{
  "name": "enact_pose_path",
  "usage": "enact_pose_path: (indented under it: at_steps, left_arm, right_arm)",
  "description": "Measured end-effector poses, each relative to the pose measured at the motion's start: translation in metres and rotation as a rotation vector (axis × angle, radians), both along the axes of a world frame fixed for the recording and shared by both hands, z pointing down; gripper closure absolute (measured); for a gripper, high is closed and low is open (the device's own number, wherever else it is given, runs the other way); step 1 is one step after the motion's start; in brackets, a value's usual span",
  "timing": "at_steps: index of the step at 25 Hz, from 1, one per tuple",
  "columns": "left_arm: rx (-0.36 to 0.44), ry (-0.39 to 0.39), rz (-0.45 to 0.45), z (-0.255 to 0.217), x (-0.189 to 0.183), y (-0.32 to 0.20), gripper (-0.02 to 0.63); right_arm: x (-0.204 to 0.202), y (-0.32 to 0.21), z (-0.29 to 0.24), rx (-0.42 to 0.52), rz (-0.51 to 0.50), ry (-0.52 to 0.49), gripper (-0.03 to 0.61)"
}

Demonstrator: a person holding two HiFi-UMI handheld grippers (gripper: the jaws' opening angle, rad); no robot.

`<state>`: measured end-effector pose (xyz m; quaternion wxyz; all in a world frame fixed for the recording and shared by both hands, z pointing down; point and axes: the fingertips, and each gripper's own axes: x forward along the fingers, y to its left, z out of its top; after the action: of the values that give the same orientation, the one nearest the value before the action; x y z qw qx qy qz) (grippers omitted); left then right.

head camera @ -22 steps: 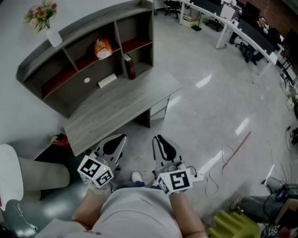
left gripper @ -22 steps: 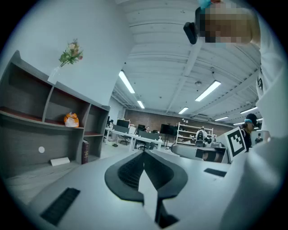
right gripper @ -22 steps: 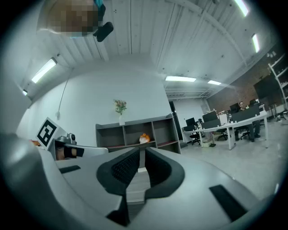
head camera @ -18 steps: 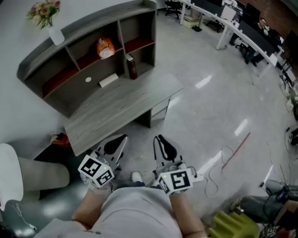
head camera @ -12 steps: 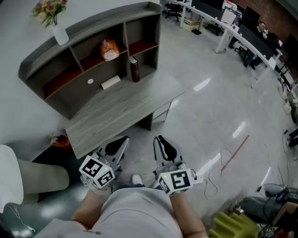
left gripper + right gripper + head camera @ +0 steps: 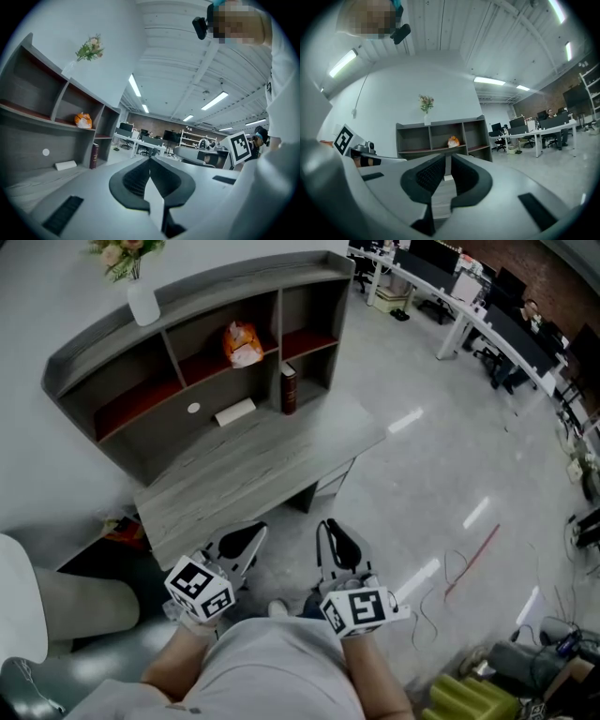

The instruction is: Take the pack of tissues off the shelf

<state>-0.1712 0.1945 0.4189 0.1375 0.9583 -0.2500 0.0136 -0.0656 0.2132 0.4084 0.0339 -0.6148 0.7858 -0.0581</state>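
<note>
Orange-printed and soft-looking, the pack (image 6: 242, 343) sits in the upper middle bay of the shelf (image 6: 187, 294). I take it for the tissues, though its print is too small to read. A dark book (image 6: 289, 388) stands below it to the right, and a flat white slab (image 6: 234, 412) lies on the worktop (image 6: 253, 465) under the shelf.

Nothing of the task shows as done. The pack is untouched, and both tongs hang low by the person's body, well apart from the worktop and the shelf. The left tongs (image 6: 251, 531) are clenched tip to tip on nothing. The right tongs (image 6: 328, 526) are drawn together to a thin slit, also empty.

All of it is left: close on the shelf, part one pair of tongs, reach into the bay, pinch the pack and draw it out.
</note>
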Motion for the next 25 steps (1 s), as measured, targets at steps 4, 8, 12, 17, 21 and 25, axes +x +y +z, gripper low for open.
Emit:
enact_pose_path:
  at_steps: [4,8,12,17,21,25]
  left_arm:
    - [0.001,0.001,-0.025,0.004,-0.010,-0.020,0.597]
    - [0.005,-0.002,-0.069,0.008,-0.015,-0.047,0.597]
    - [0.000,-0.015,-0.123,0.014,-0.011,-0.077,0.597]
    - [-0.005,-0.036,-0.191,0.019,0.008,-0.122,0.597]
    - [-0.005,-0.049,-0.245,0.021,0.032,-0.162,0.597]
    - [-0.012,-0.059,-0.306,0.021,0.058,-0.202,0.597]
  right_arm:
    - [-0.002,-0.024,0.000,0.015,-0.001,-0.007,0.531]
    - [-0.003,-0.055,0.005,0.019,-0.036,-0.016,0.531]
    - [0.003,-0.093,0.011,0.017,-0.082,-0.028,0.531]
    - [0.023,-0.146,0.017,0.009,-0.145,-0.043,0.531]
    - [0.047,-0.190,0.020,0.003,-0.193,-0.059,0.531]
    - [0.074,-0.234,0.021,-0.009,-0.243,-0.071,0.531]
